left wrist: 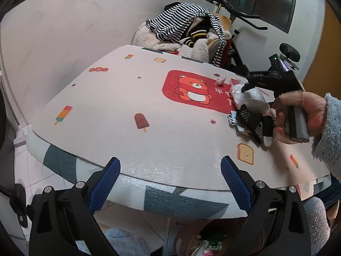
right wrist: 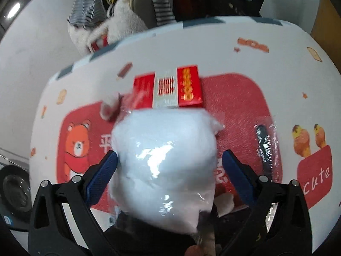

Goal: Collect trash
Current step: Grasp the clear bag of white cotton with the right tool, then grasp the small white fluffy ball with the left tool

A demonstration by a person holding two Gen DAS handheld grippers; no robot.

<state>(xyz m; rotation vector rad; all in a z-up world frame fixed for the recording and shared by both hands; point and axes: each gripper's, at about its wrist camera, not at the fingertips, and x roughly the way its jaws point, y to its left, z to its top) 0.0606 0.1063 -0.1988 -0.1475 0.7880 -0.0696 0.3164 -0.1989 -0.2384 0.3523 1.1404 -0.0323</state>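
The right gripper has its jaws spread wide around a puffy white plastic bag, which sits between the blue pads; the picture is blurred, so I cannot tell whether the pads press on it yet. The left gripper hangs open and empty over the near edge of the surface.

The bag looks soft and slick. If the jaws close off-centre or too lightly, I judge it could squirt out or crumple sideways, knocking the red box just behind it. The bag also fills the right camera's sight, so smaller scraps beneath it may get missed.

The left view shows what the right cannot: the hand on the right gripper's handle, a black-and-white spotted packet lying beside the bag, and a small pink scrap farther back. Only the right view shows the red box and a dark wrapper off to the side.
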